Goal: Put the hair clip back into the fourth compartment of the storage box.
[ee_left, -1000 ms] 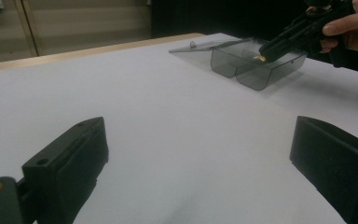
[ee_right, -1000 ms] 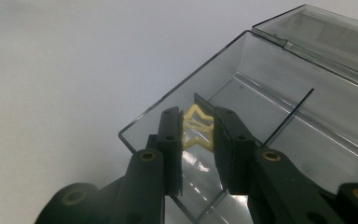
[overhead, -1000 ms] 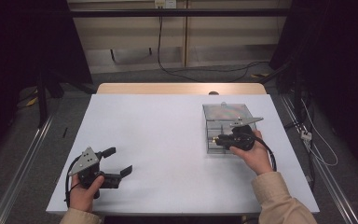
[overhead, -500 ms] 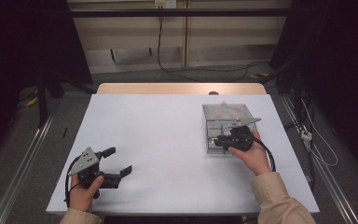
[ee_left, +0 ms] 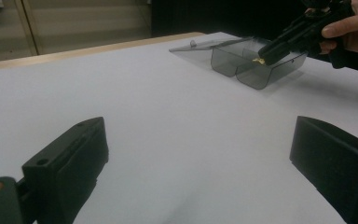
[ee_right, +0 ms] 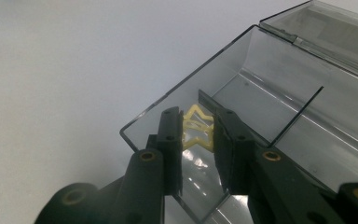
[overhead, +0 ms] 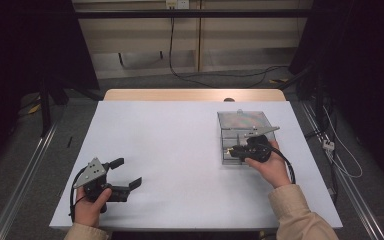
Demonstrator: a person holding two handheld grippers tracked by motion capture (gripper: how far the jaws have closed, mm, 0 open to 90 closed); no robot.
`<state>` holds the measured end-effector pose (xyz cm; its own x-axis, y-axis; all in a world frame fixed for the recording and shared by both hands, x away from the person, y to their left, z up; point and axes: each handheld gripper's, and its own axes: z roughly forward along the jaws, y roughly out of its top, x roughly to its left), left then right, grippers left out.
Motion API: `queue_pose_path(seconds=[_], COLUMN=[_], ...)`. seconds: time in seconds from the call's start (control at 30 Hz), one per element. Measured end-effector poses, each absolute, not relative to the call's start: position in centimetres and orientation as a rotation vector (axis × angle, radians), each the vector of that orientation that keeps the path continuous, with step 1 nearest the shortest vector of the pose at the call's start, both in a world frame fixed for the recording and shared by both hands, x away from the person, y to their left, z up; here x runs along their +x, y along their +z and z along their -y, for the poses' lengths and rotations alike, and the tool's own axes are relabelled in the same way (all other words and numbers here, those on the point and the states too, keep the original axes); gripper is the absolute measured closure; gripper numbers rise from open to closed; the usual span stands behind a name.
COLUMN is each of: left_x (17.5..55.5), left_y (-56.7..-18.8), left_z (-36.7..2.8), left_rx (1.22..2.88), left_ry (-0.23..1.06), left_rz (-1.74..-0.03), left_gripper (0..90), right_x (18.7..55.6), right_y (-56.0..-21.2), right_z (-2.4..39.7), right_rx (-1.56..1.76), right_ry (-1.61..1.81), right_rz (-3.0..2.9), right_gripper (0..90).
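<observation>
A smoky clear plastic box (overhead: 226,141) with its lid (overhead: 243,120) folded back stands on the right half of the white table (overhead: 180,140). My right gripper (overhead: 231,151) reaches over the box's near-left compartment (ee_right: 242,98), shut on a small yellow star-shaped piece (ee_right: 196,135) held just above the box's inside. The left gripper view shows that piece (ee_left: 259,60) at the tip of the right gripper (ee_left: 279,44), over the box (ee_left: 247,74). My left gripper (overhead: 126,172) rests at the table's near-left corner, its jaws wide open and empty (ee_left: 200,154).
The box has a divider wall (ee_right: 298,112) between its compartments. A wooden strip (overhead: 195,94) runs along the table's far edge. Cables lie on the floor behind and to the right of the table.
</observation>
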<state>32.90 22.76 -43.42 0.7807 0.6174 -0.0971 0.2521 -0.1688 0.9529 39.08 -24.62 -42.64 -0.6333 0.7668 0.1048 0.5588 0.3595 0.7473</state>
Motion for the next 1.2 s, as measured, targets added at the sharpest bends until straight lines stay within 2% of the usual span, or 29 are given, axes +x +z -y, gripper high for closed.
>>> queue_pose_path(seconds=[0.2, 0.3, 0.53, 0.67, 0.83, 0.97, 1.2], left_x=[32.9, 32.9, 32.9, 32.9, 32.9, 32.9, 32.8], left_y=[-43.4, -43.4, -43.4, -43.4, -43.4, -43.4, -43.4], left_z=[-22.7, -22.7, -22.8, -22.7, -22.8, -22.8, -22.7], left_rx=[1.751, 1.752, 1.751, 1.750, 1.757, 1.749, 1.750], left_ry=[0.371, 0.372, 0.372, 0.373, 0.376, 0.370, 0.368], left_rz=[-0.681, -0.681, -0.681, -0.683, -0.679, -0.686, -0.686], left_gripper=[4.1, 4.1, 4.1, 4.1, 4.1, 4.1, 4.1], right_x=[39.1, 39.1, 39.0, 38.8, 38.6, 38.5, 38.0], right_y=[-42.7, -42.6, -42.6, -42.5, -42.4, -42.4, -42.1], right_z=[24.6, 24.7, 24.8, 24.9, 25.2, 25.2, 25.0], right_rx=[1.189, 1.198, 1.207, 1.236, 1.289, 1.300, 1.283], right_ry=[1.137, 1.148, 1.151, 1.180, 1.224, 1.237, 1.236], right_rz=[-2.365, -2.353, -2.341, -2.323, -2.285, -2.275, -2.274], right_gripper=[72.6, 68.5, 65.7, 59.1, 39.8, 29.5, 22.4])
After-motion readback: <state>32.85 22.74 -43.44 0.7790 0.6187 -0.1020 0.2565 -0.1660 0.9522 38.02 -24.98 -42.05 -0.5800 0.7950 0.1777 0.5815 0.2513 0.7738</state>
